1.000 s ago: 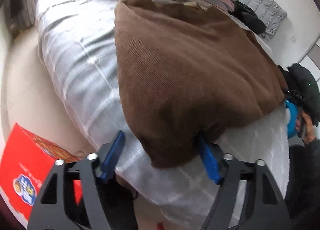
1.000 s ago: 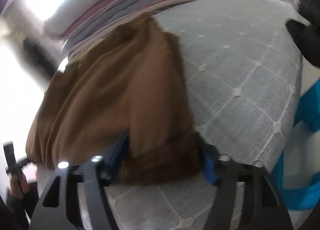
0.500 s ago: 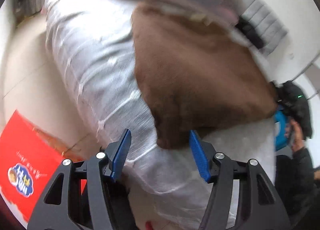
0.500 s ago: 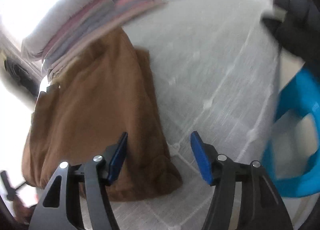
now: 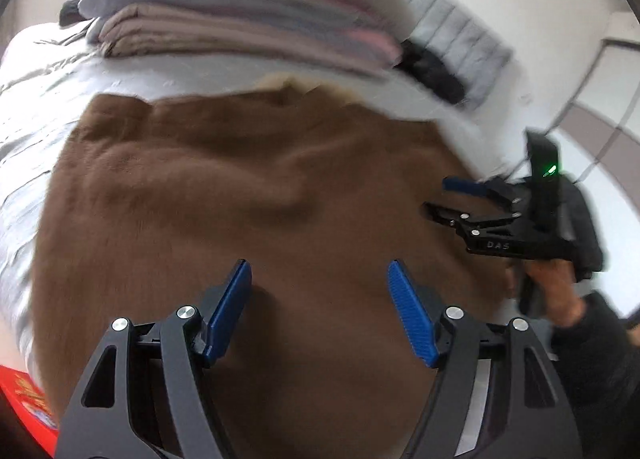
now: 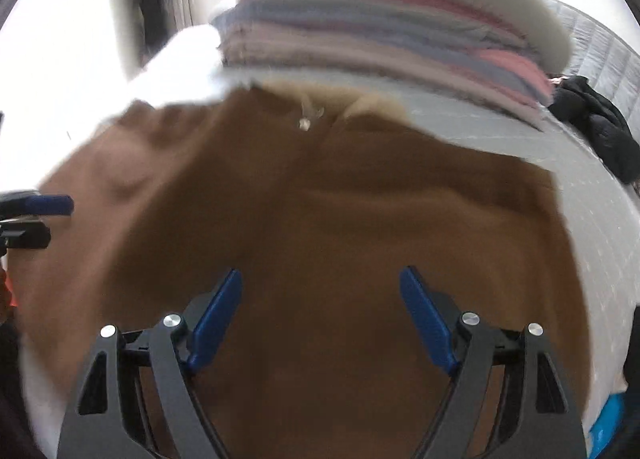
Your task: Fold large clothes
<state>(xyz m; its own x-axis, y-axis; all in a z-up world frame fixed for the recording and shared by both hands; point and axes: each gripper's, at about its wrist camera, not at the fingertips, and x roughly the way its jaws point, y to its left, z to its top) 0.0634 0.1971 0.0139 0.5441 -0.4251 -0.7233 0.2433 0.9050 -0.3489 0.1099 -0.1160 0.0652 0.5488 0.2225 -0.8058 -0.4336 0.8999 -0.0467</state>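
- My left tongs (image 5: 320, 307) and right tongs (image 6: 320, 315) have just opened wider and hold nothing.
- The brown garment (image 5: 248, 195) lies folded on the bed (image 6: 600, 243).
- I'd grip both near corners evenly, then fold away smoothly.

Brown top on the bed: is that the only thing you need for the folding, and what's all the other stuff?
For the folding:
- brown top
- left gripper, jaws open
- right gripper, jaws open

Just lying about:
- stack of folded clothes
- black garment
- red box
- grey quilted cover
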